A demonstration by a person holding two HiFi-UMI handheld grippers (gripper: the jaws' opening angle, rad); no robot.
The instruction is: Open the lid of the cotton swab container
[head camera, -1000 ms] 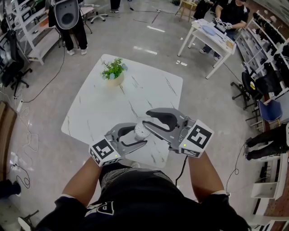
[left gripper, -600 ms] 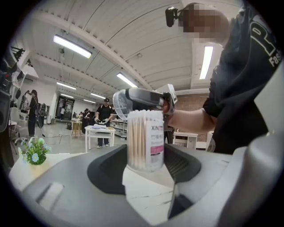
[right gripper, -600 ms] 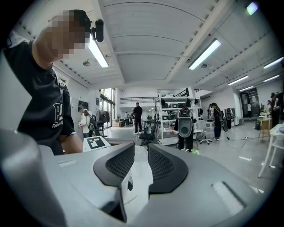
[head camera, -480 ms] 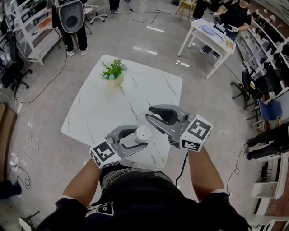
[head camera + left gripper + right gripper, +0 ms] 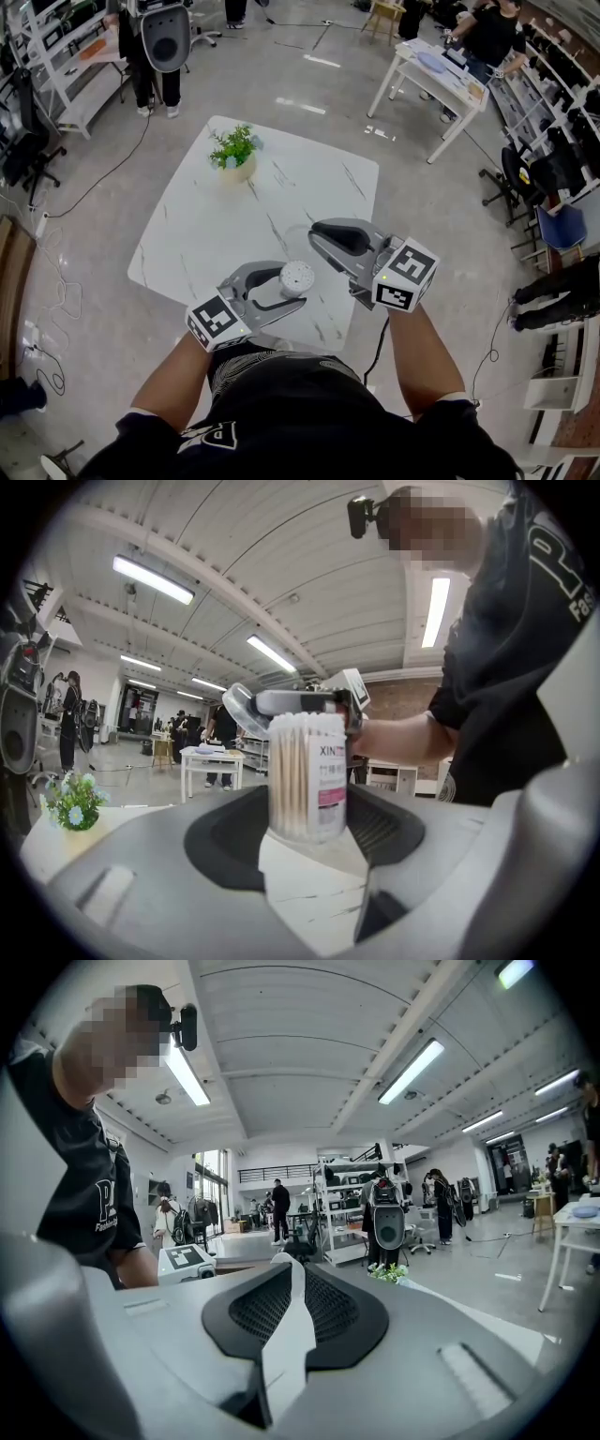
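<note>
A clear round cotton swab container (image 5: 297,277) (image 5: 307,780) stands upright between the pads of my left gripper (image 5: 295,284) (image 5: 307,829), which is shut on its lower body near the front edge of the white marble table (image 5: 216,216). Its top is uncovered and the swab tips show. My right gripper (image 5: 314,236) (image 5: 286,1283) hovers just beyond the container. Its jaws have just been closing, and only a thin slit is left between them. The clear lid (image 5: 239,708) (image 5: 298,234) hangs tilted at its tips, pinched by the rim.
A small potted plant (image 5: 234,150) (image 5: 73,803) (image 5: 392,1274) sits at the table's far left corner. Another white table (image 5: 441,80) with a person at it stands at the back right. People, shelving and chairs ring the room.
My right gripper has drawn back from over the container, taking the clear lid with it, and its jaws have narrowed. The left gripper and container have stayed put.
</note>
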